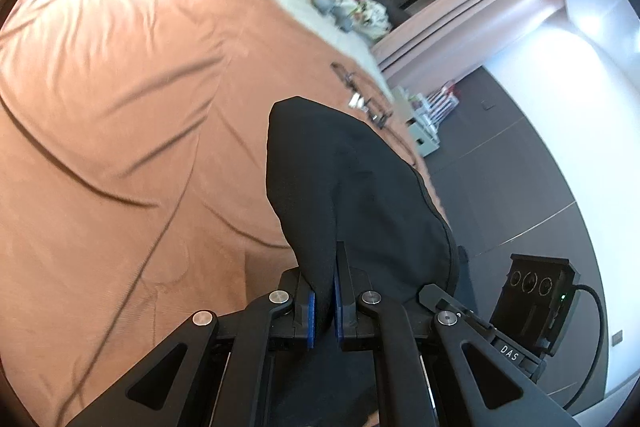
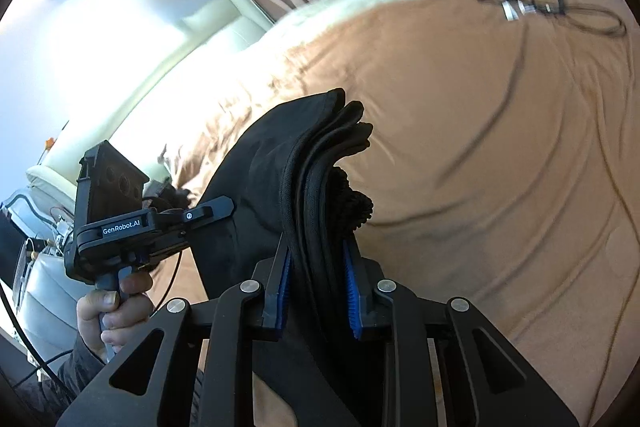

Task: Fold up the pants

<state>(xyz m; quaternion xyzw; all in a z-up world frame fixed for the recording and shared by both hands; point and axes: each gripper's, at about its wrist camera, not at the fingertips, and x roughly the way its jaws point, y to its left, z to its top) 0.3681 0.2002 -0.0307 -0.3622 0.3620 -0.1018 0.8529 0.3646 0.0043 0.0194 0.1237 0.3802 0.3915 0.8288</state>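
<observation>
The left gripper point(image 1: 324, 291) is pinching a thin part of the black pants point(image 1: 352, 195) between its blue pads point(image 1: 311, 311), and the jaws are almost fully together, so the cloth there is only a layer or two. The right gripper point(image 2: 318, 291) is clamping a much thicker bundle of the pants point(image 2: 316, 163): several stacked edges with a corded seam are standing up between its fingers, so these jaws are staying wider apart. I am judging that two corners of one end are being held in this way so that the cloth is hanging stretched between the grippers and can be laid down flat for a fold. In the right wrist view the other gripper point(image 2: 208, 211) is showing at the left, with the person's hand point(image 2: 112, 307) around its handle, and the cloth is running from it toward the right one. So the long axis of the held edge is going from one gripper to the other, while the free ends are pointing up and away from both cameras. The pants are being held above the brown bedcover point(image 1: 120, 107), which is wrinkled; whether any part is touching it cannot be seen. Far on the bed a cable point(image 2: 560, 7) is lying, well apart from the pants.
</observation>
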